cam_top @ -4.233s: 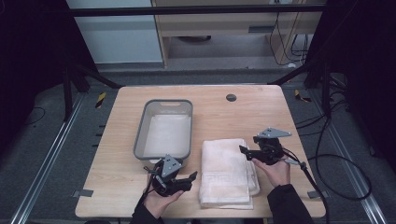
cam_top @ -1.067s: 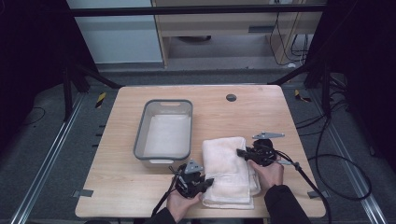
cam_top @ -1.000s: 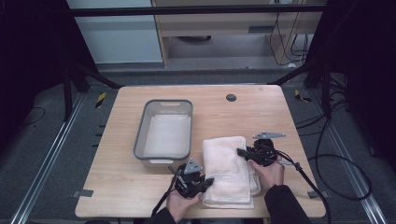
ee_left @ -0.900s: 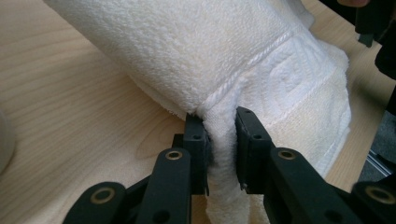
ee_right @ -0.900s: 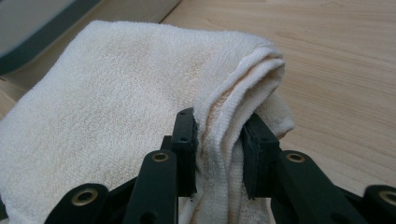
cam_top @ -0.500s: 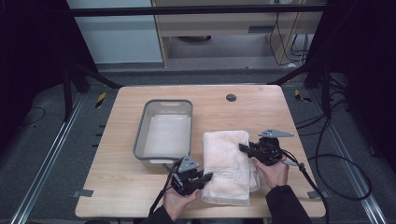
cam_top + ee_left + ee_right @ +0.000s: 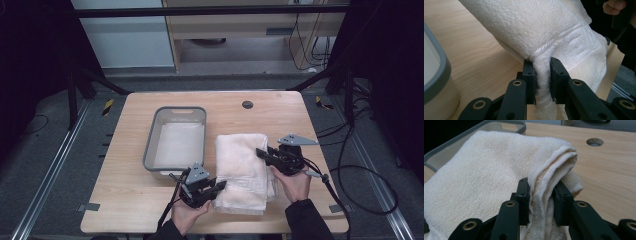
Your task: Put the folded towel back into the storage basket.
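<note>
Nearest the person, the left claw (image 7: 216, 187) sits at the near left corner of the folded white towel (image 7: 245, 170), its jaws drawn almost together on a bunched fold of terry; in the left gripper view the cloth (image 7: 564, 37) puckers into a tight waist between the two black jaws and drapes above them, so that corner looks lifted a little off the worktop (image 7: 125, 210). The left hand (image 7: 187, 215) comes in low from the near edge, the claw pointing right and slightly away. A little farther off, the right claw (image 7: 261, 153) has hold of the towel's right edge, its jaws partly closed on several stacked layers, whose hems show between them in the right gripper view (image 7: 541, 192). The right hand (image 7: 295, 182) holds that gripper pointing left across the towel, its grey plate on top. The towel lies on the worktop just right of the grey bin (image 7: 175, 137), its left edge close beside the bin's wall. It should handle as soft, light and limp: it will sag and unfold from any point not held, so a hold through all layers at an edge or corner, as here, seems right, and lifting both ends together should keep the fold. Beyond, a round hole (image 7: 247, 104) marks the far worktop.
</note>
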`<state>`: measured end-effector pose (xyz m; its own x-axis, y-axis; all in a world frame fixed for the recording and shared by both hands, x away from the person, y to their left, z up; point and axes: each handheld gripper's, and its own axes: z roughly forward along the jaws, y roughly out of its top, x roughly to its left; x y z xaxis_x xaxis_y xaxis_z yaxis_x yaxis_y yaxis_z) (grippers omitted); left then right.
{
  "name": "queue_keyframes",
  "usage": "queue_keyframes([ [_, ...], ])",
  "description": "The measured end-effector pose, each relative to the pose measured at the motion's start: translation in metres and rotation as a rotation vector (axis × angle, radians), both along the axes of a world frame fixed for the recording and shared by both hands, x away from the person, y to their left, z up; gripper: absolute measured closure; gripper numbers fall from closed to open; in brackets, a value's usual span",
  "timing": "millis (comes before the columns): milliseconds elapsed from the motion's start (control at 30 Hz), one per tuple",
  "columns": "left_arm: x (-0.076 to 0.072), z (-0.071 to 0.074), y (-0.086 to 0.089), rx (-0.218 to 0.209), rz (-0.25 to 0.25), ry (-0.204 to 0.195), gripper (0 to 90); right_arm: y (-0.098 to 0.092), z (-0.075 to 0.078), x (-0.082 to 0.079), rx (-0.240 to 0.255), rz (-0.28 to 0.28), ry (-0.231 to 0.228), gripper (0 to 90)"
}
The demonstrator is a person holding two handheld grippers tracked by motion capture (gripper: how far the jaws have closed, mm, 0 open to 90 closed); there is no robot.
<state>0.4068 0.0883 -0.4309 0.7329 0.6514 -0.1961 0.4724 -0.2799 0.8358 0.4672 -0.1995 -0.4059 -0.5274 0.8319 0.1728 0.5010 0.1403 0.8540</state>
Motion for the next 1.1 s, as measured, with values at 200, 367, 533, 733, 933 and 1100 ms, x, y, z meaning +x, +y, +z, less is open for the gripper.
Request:
queue_keyframes([
  [200,-0.002,0.009,0.003,-0.019,0.004,-0.020,76.3,0.001,0.008,-0.001,0.007,-0.001,-0.016,70.1],
  [367,-0.003,0.016,0.005,-0.026,0.006,-0.039,76.4,0.002,0.015,-0.003,0.016,-0.001,-0.042,70.1],
  [533,-0.003,0.023,0.007,-0.021,0.006,-0.064,76.4,0.004,0.022,-0.004,0.015,-0.001,-0.056,70.1],
  [733,-0.001,0.032,0.010,-0.028,0.002,-0.082,76.4,0.006,0.031,-0.005,0.019,-0.004,-0.075,70.1],
  [933,0.001,0.044,0.014,-0.030,0.011,-0.117,76.4,0.009,0.046,-0.003,0.029,-0.011,-0.103,70.2],
  [1100,0.004,0.055,0.018,-0.044,0.021,-0.138,76.4,0.014,0.058,-0.001,0.034,-0.015,-0.126,70.2],
])
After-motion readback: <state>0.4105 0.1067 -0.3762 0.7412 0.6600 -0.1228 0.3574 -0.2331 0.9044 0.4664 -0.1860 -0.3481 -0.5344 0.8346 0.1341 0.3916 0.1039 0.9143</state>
